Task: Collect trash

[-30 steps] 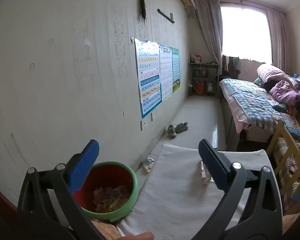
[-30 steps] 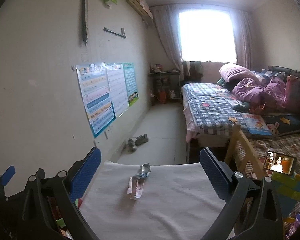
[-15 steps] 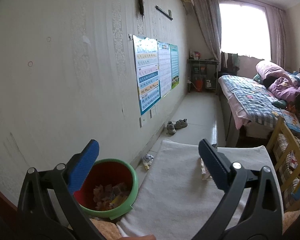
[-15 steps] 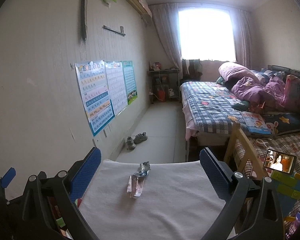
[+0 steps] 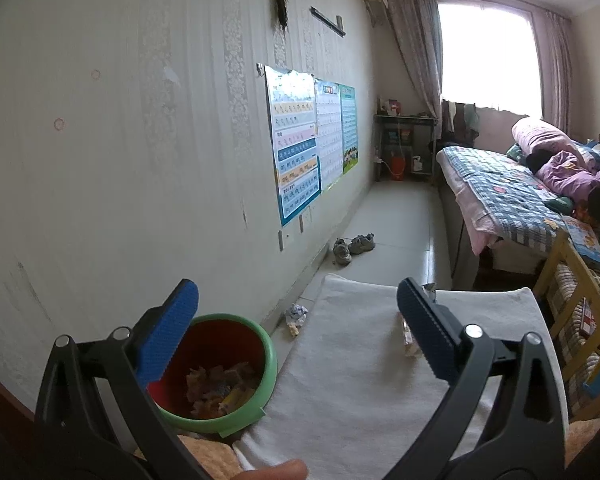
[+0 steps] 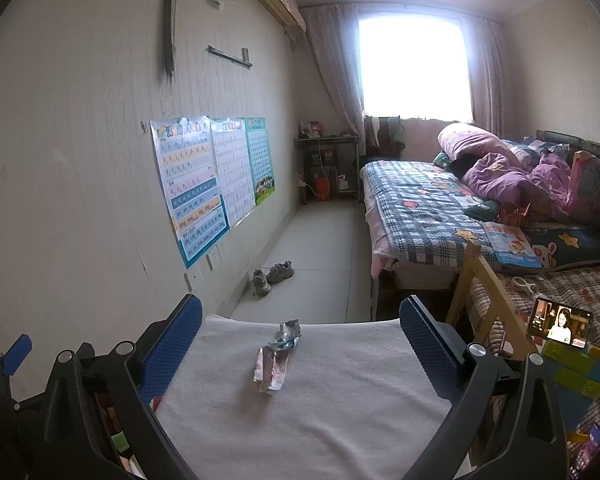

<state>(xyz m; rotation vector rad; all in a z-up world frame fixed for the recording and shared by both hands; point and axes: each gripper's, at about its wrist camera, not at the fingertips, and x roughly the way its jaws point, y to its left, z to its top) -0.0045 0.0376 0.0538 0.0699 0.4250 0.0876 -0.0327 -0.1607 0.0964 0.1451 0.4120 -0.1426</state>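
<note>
Because the crinkled silver and pink wrapper (image 6: 278, 354) lies flat in the middle of the white towel-covered table top (image 6: 320, 412), you can reach it from above with nothing in the way. Your right gripper (image 6: 300, 334) is spread wide and holds nothing, and the wrapper sits right between its two blue pads, a little ahead of them. That looks like a good line-up for a grab.

Your left gripper (image 5: 298, 322) is wide too and empty. It waits beside the round bin with the green rim and red inside (image 5: 220, 372), which stands at the left edge of the table so trash can drop straight in. Some scraps already lie in it.

Only the left view shows the bin well, and also a small crumpled scrap (image 5: 296, 316) down on the floor by the wall. Only the right view shows the whole wrapper; in the left view a blue pad hides most of it.
</note>
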